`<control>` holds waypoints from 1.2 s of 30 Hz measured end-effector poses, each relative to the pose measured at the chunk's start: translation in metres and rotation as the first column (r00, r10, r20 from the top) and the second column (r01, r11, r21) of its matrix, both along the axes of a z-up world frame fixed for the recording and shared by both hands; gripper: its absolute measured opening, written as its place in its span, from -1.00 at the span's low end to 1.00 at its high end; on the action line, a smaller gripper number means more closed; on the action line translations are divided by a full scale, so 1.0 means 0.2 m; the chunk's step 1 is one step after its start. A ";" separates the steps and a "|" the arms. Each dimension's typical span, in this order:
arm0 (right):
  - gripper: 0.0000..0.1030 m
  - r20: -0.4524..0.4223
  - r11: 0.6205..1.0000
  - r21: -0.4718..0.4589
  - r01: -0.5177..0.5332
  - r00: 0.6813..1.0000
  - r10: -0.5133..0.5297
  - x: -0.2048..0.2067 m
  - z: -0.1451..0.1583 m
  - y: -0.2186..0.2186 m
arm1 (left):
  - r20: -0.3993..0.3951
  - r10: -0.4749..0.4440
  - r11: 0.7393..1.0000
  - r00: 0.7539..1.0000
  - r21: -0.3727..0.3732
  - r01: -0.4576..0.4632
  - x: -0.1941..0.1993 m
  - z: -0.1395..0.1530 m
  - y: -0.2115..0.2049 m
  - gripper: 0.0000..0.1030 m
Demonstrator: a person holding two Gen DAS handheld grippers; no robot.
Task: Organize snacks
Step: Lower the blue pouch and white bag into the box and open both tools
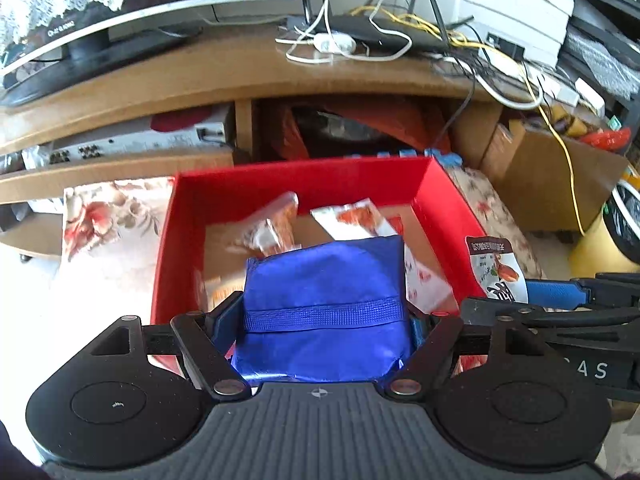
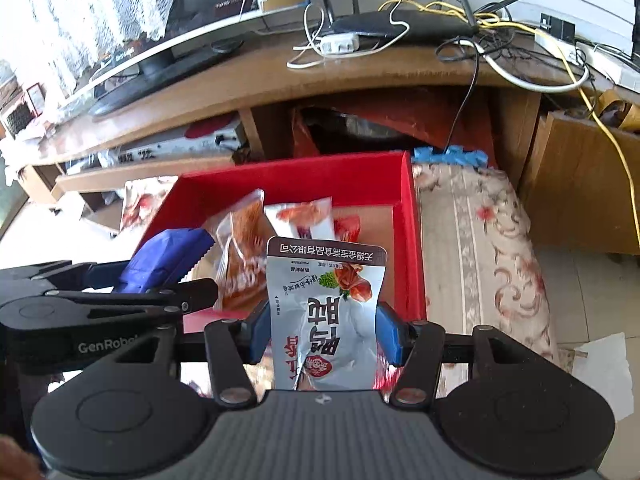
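Note:
An open red box (image 1: 280, 184) (image 2: 280, 178) sits on a floral cushion, with several snack packets (image 1: 276, 228) (image 2: 244, 248) inside. My left gripper (image 1: 322, 320) is shut on a blue fabric pouch (image 1: 324, 300) and holds it over the box's near edge; the pouch also shows in the right wrist view (image 2: 160, 260). My right gripper (image 2: 324, 332) is shut on a silver snack packet (image 2: 326, 312) with red print, held upright above the box's near right part. That packet shows at the right in the left wrist view (image 1: 496, 268).
A floral cushion (image 2: 480, 240) (image 1: 108, 216) lies under the box. Behind stands a wooden TV stand (image 1: 240, 68) with a TV (image 1: 100, 12), a router (image 2: 400, 24) and tangled cables (image 2: 520, 52). Cardboard boxes (image 1: 552, 176) stand at the right.

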State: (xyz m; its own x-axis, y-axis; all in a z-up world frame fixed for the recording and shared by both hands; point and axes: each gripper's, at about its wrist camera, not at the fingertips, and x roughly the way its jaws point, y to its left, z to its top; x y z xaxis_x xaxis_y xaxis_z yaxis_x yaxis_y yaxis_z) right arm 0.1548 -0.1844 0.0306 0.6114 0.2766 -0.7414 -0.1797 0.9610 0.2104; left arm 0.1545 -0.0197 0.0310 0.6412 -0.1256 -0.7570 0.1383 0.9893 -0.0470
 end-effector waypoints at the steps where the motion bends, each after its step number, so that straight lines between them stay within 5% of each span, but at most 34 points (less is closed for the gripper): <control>1: 0.01 0.003 1.000 0.001 0.002 1.000 -0.002 0.01 0.00 0.00 | 0.004 0.006 1.000 1.000 -0.002 -0.006 0.01 0.00 0.00 0.56; 36: 0.01 -0.011 0.997 -0.074 -0.024 1.000 0.023 0.40 -0.18 0.14 | -0.033 0.116 0.991 0.993 0.068 -0.114 0.34 -0.18 0.07 0.54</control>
State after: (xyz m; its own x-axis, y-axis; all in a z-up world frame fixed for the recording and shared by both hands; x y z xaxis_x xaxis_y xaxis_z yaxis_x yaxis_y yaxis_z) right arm 0.2348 -0.1556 -0.0058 0.5976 0.2348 -0.7667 -0.2003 0.9696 0.1408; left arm 0.2219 -0.0052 -0.0046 0.6201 -0.0019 -0.7845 0.0229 0.9996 0.0157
